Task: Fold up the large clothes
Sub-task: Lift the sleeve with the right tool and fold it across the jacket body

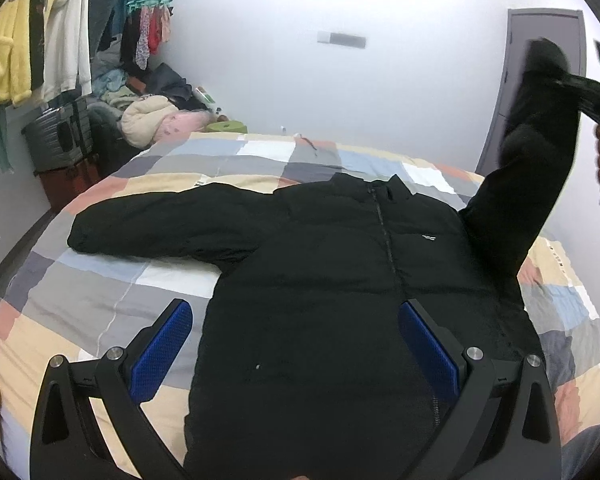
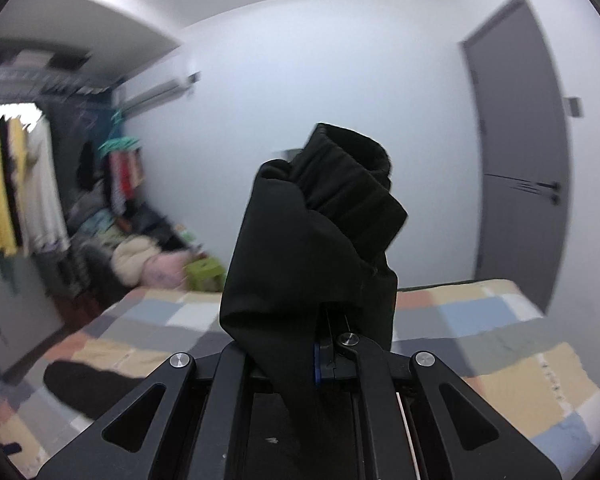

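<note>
While spread front-up across the patchwork quilt (image 1: 112, 280), black puffer jacket (image 1: 340, 280) zipped shut, collar toward the far wall. Left gripper (image 1: 296, 344) hovering over the jacket's lower body, blue pads (image 1: 162, 348) wide apart, nothing between them. One sleeve (image 1: 160, 224) of the jacket lying flat on the quilt, stretched out from the jacket toward the clothes rack (image 1: 40, 32). Other sleeve (image 2: 312, 240) lifted off the quilt beside the jacket, raised toward the grey door (image 2: 520, 140). Right gripper (image 2: 328, 344) clamped on that raised sleeve just below the ribbed cuff (image 2: 352, 184), fabric bunched over the jaws, cuff standing above them. Beyond the jacket's flat sleeve, heaped clothing (image 1: 148, 116) off the quilt's far corner.
</note>
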`<state>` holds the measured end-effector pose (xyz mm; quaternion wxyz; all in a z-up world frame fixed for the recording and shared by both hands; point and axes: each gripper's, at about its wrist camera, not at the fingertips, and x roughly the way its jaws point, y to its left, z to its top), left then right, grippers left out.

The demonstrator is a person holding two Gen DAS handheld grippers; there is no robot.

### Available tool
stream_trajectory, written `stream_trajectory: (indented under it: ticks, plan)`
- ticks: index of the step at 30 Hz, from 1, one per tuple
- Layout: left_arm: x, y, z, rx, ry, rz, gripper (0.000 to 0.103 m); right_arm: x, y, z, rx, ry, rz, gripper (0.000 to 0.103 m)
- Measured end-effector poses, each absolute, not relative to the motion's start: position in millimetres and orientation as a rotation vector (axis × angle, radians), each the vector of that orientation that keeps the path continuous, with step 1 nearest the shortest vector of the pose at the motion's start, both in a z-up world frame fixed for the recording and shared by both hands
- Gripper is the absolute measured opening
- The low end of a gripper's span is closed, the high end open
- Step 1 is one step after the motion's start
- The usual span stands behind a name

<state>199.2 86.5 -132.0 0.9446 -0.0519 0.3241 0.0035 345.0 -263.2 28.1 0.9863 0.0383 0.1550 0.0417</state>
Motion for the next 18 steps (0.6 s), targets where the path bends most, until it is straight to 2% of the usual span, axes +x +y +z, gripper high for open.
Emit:
stream_trajectory:
  ticks: [11, 18]
  plan:
    - [219, 115, -158, -0.139, 0.705, 0.026, 0.103, 403, -106, -83, 0.059, 0.497, 0.346, 0.007]
    - [232, 124, -175, -0.162, 0.734, 0.011, 0.103, 403, -54, -165, 0.003, 0.630, 0.443, 0.008]
